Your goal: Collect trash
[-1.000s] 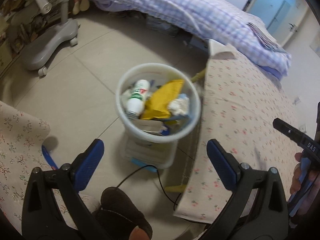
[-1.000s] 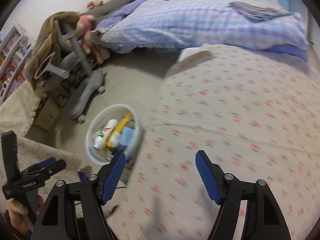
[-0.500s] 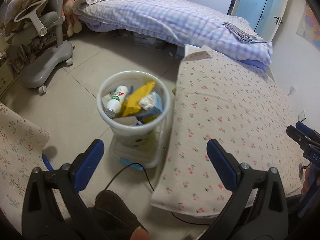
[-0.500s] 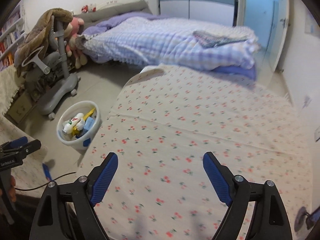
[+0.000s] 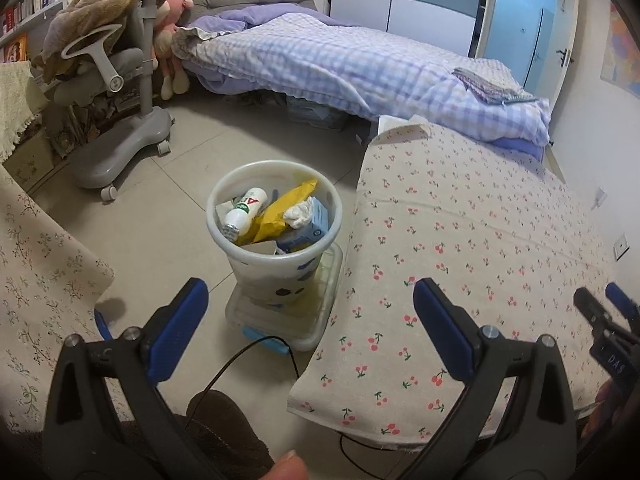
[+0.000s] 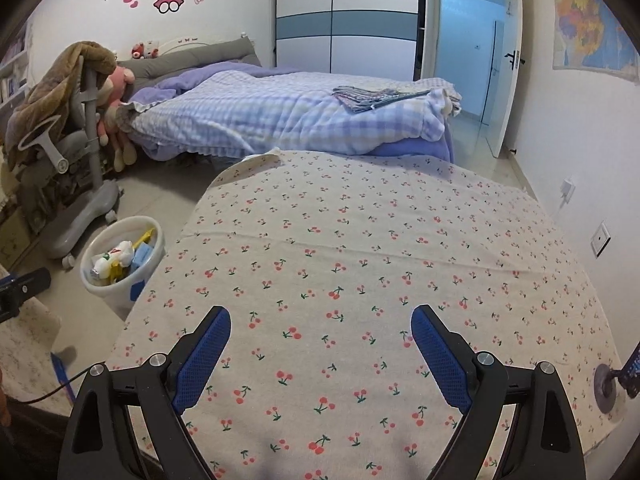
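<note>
A white trash bin (image 5: 244,268) stands on a clear plastic box on the floor, beside the table with the cherry-print cloth (image 5: 472,240). It holds a white bottle (image 5: 245,213), a yellow wrapper (image 5: 286,204), crumpled tissue and a blue carton. The bin also shows at the left in the right wrist view (image 6: 116,294). My left gripper (image 5: 310,300) is open and empty, above the floor near the bin. My right gripper (image 6: 320,320) is open and empty over the cherry cloth (image 6: 380,260).
A grey rolling chair (image 5: 120,140) draped with a brown blanket stands at the left. A bed with a checked quilt (image 5: 340,68) lies behind. A second floral-cloth table (image 5: 36,280) is at the left. A black cable (image 5: 240,360) runs across the floor.
Both grippers have risen and drawn back from the bin, which now looks smaller and farther. Both stay open and empty.
</note>
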Demonstrator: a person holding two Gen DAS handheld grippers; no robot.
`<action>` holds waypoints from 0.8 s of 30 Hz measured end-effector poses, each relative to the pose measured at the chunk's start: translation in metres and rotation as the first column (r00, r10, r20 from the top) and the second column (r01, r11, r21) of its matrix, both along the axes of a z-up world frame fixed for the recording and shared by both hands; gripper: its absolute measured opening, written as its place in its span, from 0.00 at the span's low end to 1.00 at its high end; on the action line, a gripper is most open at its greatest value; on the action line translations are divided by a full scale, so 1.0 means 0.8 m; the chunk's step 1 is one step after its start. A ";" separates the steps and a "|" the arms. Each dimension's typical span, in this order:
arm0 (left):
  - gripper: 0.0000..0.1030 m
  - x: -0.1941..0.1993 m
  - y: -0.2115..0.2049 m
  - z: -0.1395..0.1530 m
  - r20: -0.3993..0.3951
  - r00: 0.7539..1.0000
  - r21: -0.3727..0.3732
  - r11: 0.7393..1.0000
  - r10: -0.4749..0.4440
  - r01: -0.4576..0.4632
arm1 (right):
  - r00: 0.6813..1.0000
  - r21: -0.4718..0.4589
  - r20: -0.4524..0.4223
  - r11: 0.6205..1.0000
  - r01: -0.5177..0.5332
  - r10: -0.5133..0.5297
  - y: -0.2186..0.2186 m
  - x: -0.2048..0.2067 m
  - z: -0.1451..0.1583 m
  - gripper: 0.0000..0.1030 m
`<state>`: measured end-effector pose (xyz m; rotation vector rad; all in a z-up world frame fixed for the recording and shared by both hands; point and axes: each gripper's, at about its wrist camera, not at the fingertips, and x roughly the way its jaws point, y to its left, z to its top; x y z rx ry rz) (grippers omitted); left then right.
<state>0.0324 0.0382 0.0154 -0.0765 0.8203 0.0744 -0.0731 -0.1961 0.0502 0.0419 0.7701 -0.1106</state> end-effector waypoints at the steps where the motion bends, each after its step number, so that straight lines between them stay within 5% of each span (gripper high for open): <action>1: 0.99 0.000 -0.002 -0.002 -0.002 1.000 0.002 1.000 -0.002 0.002 | 1.000 0.006 0.001 1.000 0.002 -0.002 0.000 0.000 0.001 0.90; 24: 0.99 -0.004 -0.019 -0.008 -0.020 0.999 0.010 0.999 -0.042 0.042 | 1.000 0.042 -0.014 0.999 0.001 0.000 0.003 0.006 -0.003 0.90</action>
